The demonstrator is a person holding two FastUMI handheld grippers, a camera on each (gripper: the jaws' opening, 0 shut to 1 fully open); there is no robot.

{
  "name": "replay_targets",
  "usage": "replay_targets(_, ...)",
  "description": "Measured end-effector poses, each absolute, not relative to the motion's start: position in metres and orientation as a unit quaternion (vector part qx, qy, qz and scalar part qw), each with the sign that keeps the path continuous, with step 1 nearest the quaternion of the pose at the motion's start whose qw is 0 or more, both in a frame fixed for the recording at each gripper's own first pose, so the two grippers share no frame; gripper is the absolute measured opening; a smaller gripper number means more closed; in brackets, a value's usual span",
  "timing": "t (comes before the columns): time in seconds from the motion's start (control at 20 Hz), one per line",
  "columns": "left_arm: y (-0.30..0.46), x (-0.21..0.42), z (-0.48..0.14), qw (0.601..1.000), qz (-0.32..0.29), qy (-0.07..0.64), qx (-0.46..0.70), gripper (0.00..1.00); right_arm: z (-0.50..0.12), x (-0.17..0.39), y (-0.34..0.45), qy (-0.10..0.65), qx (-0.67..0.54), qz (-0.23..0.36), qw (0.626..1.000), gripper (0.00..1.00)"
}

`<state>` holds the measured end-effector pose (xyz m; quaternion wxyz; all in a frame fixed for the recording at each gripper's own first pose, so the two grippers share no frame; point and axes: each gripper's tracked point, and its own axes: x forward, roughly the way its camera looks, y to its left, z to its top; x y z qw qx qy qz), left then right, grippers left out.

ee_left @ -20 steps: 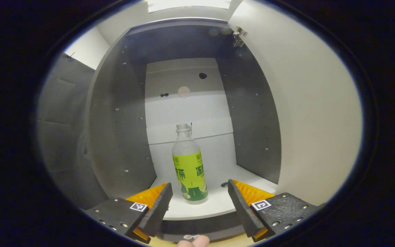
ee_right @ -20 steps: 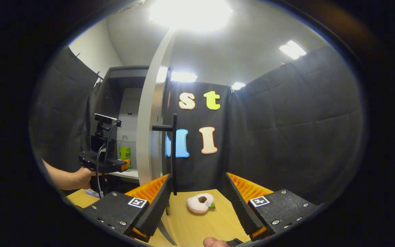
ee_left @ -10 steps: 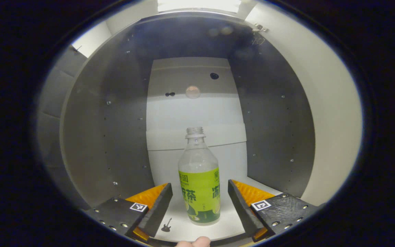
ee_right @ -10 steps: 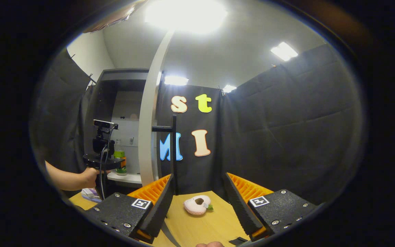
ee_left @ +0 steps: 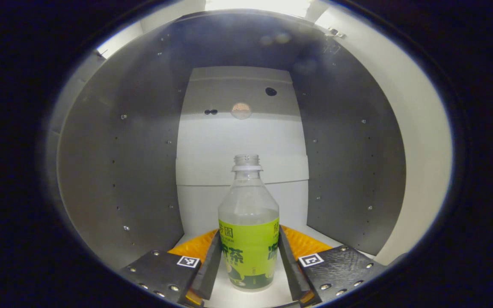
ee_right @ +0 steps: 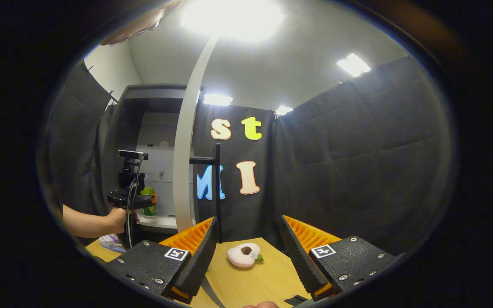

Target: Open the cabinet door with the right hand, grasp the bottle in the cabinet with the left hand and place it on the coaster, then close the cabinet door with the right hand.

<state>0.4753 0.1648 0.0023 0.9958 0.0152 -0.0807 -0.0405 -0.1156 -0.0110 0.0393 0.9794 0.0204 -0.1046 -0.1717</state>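
A clear bottle [ee_left: 248,222] with a green label and no cap stands upright on the white floor of the open cabinet [ee_left: 144,171]. My left gripper [ee_left: 248,267] is shut on it, both fingers pressing the label's sides. In the right gripper view the white cabinet door [ee_right: 185,154] stands open edge-on, its dark bar handle [ee_right: 217,188] just left of centre. My right gripper [ee_right: 247,220] is open over the wooden table, holding nothing and apart from the handle. That view also has the left gripper [ee_right: 130,200], held by a hand, reaching into the cabinet at the bottle [ee_right: 148,201].
A pink-and-white plush ring [ee_right: 242,255] lies on the wooden table [ee_right: 263,282] ahead of the right gripper. A pale purple flat thing [ee_right: 110,242] lies on the table below the hand. The door's inner face [ee_left: 417,162] stands close on the right of the left gripper.
My left gripper went deeper into the cabinet and its fingers came together on the bottle. The right gripper stayed open and hardly moved.
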Motion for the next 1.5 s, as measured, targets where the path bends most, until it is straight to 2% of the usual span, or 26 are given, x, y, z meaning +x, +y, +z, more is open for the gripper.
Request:
replay_targets(0.05,0.171,0.471,0.007,0.995,-0.030,-0.089,0.018,0.72,0.038,-0.114,-0.011,-0.104,0.020,-0.171,0.980,0.88)
replay_targets(0.1,0.177,0.466,0.013,0.995,-0.018,-0.098,0.023,0.68,0.038,-0.113,-0.012,-0.105,0.022,-0.169,0.980,0.88)
replay_targets(0.2,0.184,0.454,0.019,0.994,-0.006,-0.100,0.035,0.72,0.038,-0.113,-0.014,-0.106,0.025,-0.163,0.981,0.88)
replay_targets(0.35,0.198,0.427,0.026,0.993,0.022,-0.103,0.051,0.64,0.038,-0.112,-0.013,-0.103,0.023,-0.144,0.984,0.88)
replay_targets(0.4,0.203,0.414,0.024,0.993,0.029,-0.100,0.054,0.68,0.038,-0.113,-0.014,-0.104,0.027,-0.136,0.985,0.88)
replay_targets(0.45,0.206,0.401,0.024,0.993,0.033,-0.101,0.054,0.68,0.038,-0.114,-0.015,-0.108,0.034,-0.125,0.986,0.89)
replay_targets(0.6,0.215,0.352,0.031,0.991,0.054,-0.113,0.051,0.68,0.025,-0.109,-0.017,-0.093,0.061,-0.079,0.991,0.93)
replay_targets(0.65,0.219,0.336,0.032,0.990,0.066,-0.115,0.055,0.64,0.021,-0.105,-0.017,-0.082,0.066,-0.059,0.993,0.95)
replay_targets(0.75,0.228,0.303,0.030,0.987,0.096,-0.113,0.063,0.72,0.023,-0.099,-0.017,-0.078,0.064,-0.018,0.995,0.96)
replay_targets(0.8,0.231,0.284,0.030,0.986,0.108,-0.113,0.061,0.72,0.022,-0.101,-0.019,-0.077,0.059,0.002,0.995,0.95)
replay_targets(0.9,0.238,0.246,0.025,0.982,0.137,-0.113,0.066,0.64,0.019,-0.099,-0.030,-0.076,0.046,0.027,0.996,0.95)
replay_targets(0.95,0.243,0.226,0.021,0.979,0.156,-0.113,0.071,0.72,0.016,-0.099,-0.037,-0.071,0.045,0.037,0.996,0.95)
replay_targets(1.15,0.249,0.152,-0.007,0.968,0.214,-0.102,0.084,0.72,-0.008,-0.100,-0.058,-0.041,0.064,0.074,0.994,0.95)
replay_targets(1.3,0.246,0.106,-0.045,0.964,0.239,-0.084,0.078,0.69,-0.034,-0.097,-0.072,-0.012,0.064,0.081,0.995,0.95)
replay_targets(1.35,0.246,0.092,-0.058,0.963,0.248,-0.080,0.074,0.72,-0.041,-0.096,-0.073,0.000,0.063,0.084,0.994,0.95)
replay_targets(1.4,0.248,0.078,-0.072,0.961,0.254,-0.076,0.071,0.68,-0.048,-0.094,-0.072,0.010,0.060,0.087,0.994,0.95)
replay_targets(1.45,0.248,0.069,-0.086,0.961,0.258,-0.068,0.068,0.72,-0.054,-0.093,-0.070,0.018,0.053,0.092,0.994,0.95)
replay_targets(1.5,0.248,0.059,-0.107,0.961,0.263,-0.061,0.066,0.72,-0.061,-0.090,-0.066,0.025,0.042,0.097,0.994,0.95)
